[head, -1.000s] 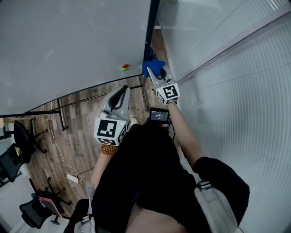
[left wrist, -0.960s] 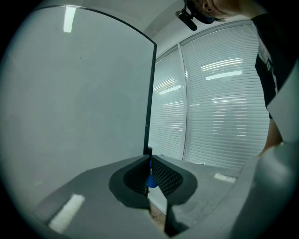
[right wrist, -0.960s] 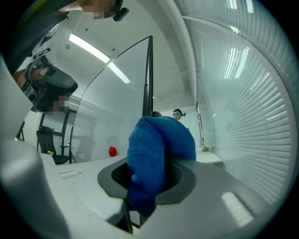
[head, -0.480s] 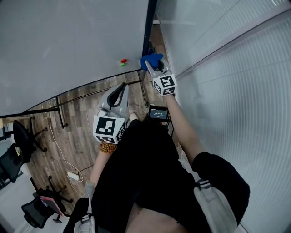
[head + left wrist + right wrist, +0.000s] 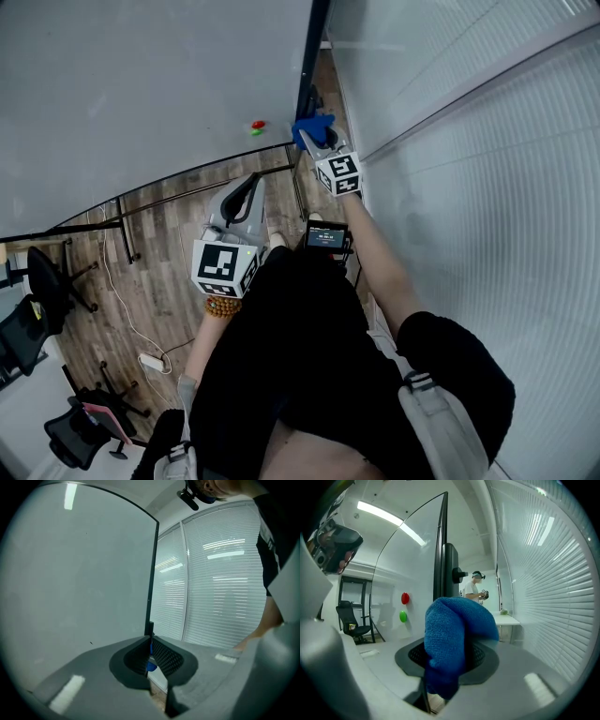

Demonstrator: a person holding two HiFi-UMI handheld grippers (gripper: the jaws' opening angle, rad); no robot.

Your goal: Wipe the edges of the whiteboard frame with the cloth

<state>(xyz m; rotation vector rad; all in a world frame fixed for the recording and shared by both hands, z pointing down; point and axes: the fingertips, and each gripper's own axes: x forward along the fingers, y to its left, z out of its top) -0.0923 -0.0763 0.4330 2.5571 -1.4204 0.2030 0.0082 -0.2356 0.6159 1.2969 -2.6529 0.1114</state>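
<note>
My left forearm is bent close to my body and holds my left gripper [image 5: 249, 186] low and near, its tips aimed up at the board's bottom edge. Its jaws are closed on each other with nothing between them. My right arm is stretched nearly straight, bare below the black sleeve. It carries my right gripper [image 5: 314, 150] farther forward than the left, pointed at the board's lower right corner. Its jaws are clamped on a thick blue microfibre cloth [image 5: 457, 639], which fills the gap between them. The wad's long axis runs along the jaws, and its folded top bulges past the tips and over to the right. That bulge lies at the foot of the tall dark whiteboard frame [image 5: 440, 550], whose edge stands upright just ahead; I cannot tell whether cloth and frame touch. Left of the frame spreads the pale grey whiteboard [image 5: 141, 94], with a round red magnet [image 5: 405, 598] above a round green magnet [image 5: 402, 616] near that edge. Below lies a wood-plank floor [image 5: 159, 281] with black office chairs [image 5: 47, 272] at the left. White slatted blinds [image 5: 487, 206] run along the right, and far back a person [image 5: 474, 587] stands by a white table [image 5: 506, 619].
</note>
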